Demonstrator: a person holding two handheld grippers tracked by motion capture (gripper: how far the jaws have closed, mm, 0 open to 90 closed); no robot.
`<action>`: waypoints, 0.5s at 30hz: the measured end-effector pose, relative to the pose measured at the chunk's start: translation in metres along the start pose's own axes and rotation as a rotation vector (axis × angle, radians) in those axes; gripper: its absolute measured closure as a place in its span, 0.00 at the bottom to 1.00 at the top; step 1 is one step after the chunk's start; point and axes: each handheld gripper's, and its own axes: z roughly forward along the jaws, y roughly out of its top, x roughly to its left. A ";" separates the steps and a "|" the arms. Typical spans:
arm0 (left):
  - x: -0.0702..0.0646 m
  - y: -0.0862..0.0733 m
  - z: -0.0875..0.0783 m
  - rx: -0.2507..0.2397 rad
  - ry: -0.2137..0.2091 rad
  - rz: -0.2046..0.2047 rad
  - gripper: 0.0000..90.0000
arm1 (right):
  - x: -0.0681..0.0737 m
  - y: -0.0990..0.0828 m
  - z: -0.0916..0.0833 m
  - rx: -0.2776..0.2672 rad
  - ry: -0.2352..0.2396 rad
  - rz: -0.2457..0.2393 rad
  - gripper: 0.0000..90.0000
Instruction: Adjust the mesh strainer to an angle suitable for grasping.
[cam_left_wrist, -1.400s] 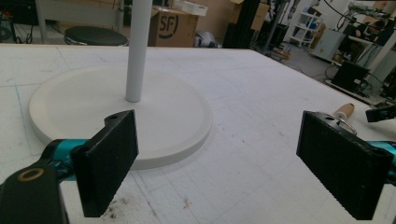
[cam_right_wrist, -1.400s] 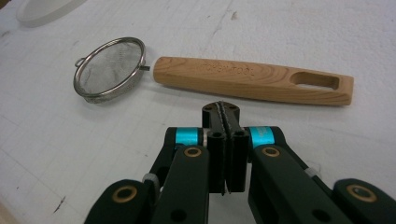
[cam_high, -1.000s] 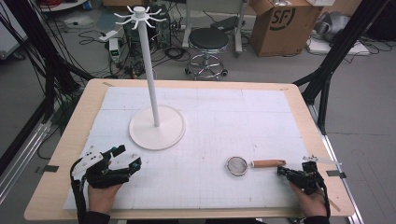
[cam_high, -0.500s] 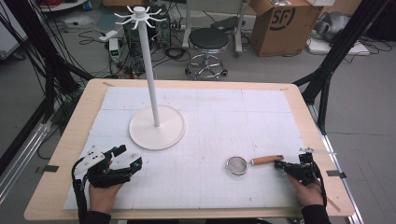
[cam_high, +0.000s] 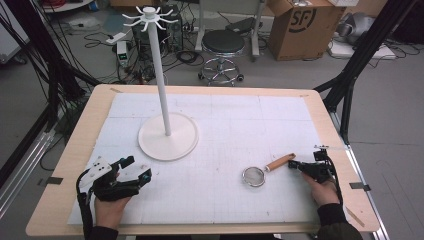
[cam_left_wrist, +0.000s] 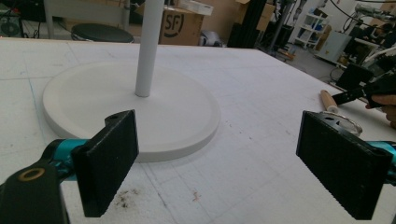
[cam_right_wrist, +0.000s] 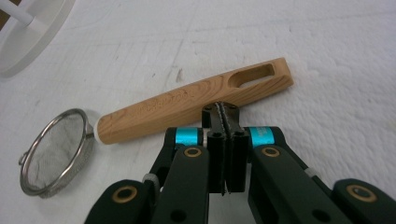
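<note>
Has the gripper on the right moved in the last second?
Yes. The right gripper has slid left across the table toward the strainer, reaching its wooden handle.

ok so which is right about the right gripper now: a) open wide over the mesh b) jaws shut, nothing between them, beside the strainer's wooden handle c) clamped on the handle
b: in the right gripper view the right gripper has its jaws pressed together, empty, just short of the strainer's wooden handle.

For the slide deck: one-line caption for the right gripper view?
Right gripper, jaws shut and empty, poised beside the wooden handle of a small mesh strainer lying on the white mat.
</note>
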 end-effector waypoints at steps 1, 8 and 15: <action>0.000 0.000 -0.001 -0.003 0.000 -0.001 0.15 | 0.000 0.002 0.001 0.005 0.004 0.000 1.00; 0.000 -0.001 -0.003 0.002 0.004 0.004 0.15 | 0.006 0.013 0.017 0.018 0.027 -0.017 1.00; -0.001 -0.002 -0.006 0.004 0.010 0.000 0.15 | 0.014 0.024 0.034 0.035 0.059 -0.006 1.00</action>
